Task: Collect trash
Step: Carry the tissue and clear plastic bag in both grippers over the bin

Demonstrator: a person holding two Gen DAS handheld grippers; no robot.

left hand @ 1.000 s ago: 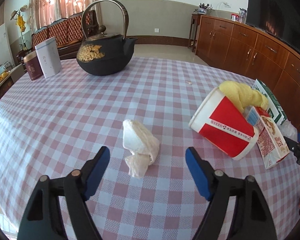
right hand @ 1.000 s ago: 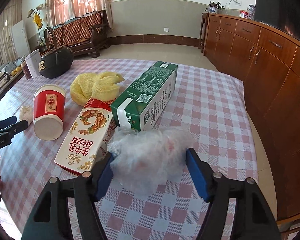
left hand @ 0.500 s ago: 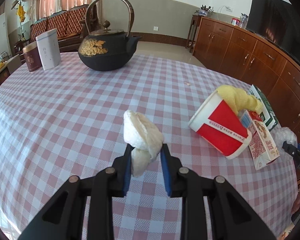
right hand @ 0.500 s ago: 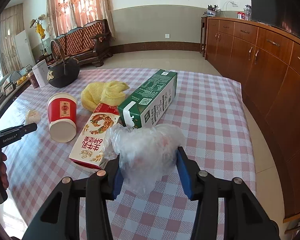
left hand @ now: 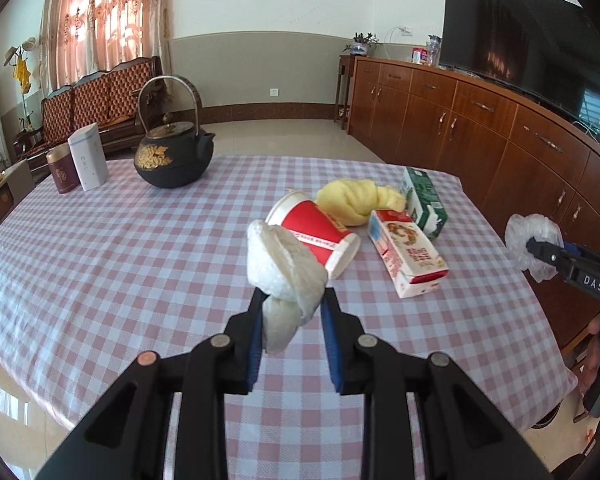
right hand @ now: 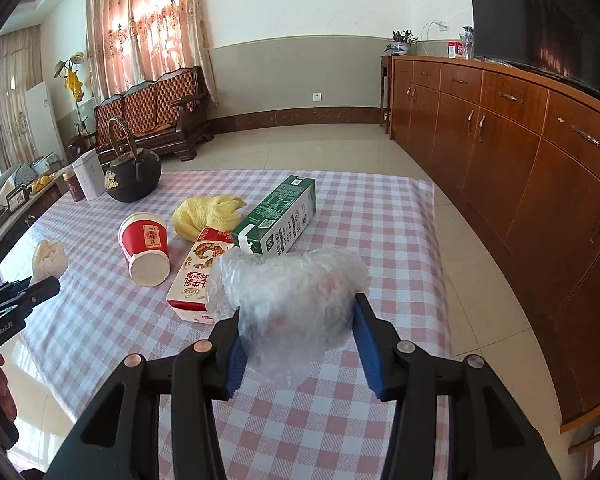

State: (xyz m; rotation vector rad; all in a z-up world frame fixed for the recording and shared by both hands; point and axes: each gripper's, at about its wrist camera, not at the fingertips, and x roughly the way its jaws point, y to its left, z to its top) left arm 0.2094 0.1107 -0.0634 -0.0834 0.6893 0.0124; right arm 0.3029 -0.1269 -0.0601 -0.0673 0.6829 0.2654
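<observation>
- I am in the carry step: both grippers have a piece of trash clamped and held above the checked tablecloth (left hand: 100, 264), and no bin or bag shows in either view, so I cannot tell where the drop-off is.
- My left gripper (left hand: 292, 320) has its blue pads pinching the lower, narrower fold of a crumpled white tissue wad (left hand: 284, 272). The bulk of the wad bulges out above and ahead of the tips, leaning left, and it hangs clear of the cloth.
- My right gripper (right hand: 296, 340) has its fingers closed partway onto a scrunched clear plastic bag (right hand: 292, 296). The bag fills the gap from pad to pad and puffs out above and ahead of the tips; a loose tail hangs below.
- What is left on the table, as I judge it: a red paper cup (right hand: 146, 246) on its side, a red-and-white carton (right hand: 198, 274) lying flat just beside it, a green milk carton (right hand: 278, 216) alongside that, and a yellow cloth (right hand: 208, 214) bunched behind them.
- Next move, in my judgement: take both loads off to a bin without loosening either grip. The tissue is held by a thin fold, so a quick swing could let it slip.
- The cast-iron teapot (left hand: 170, 158) and the two tea tins (left hand: 78, 166) at the far edge look like keepers, not trash.
</observation>
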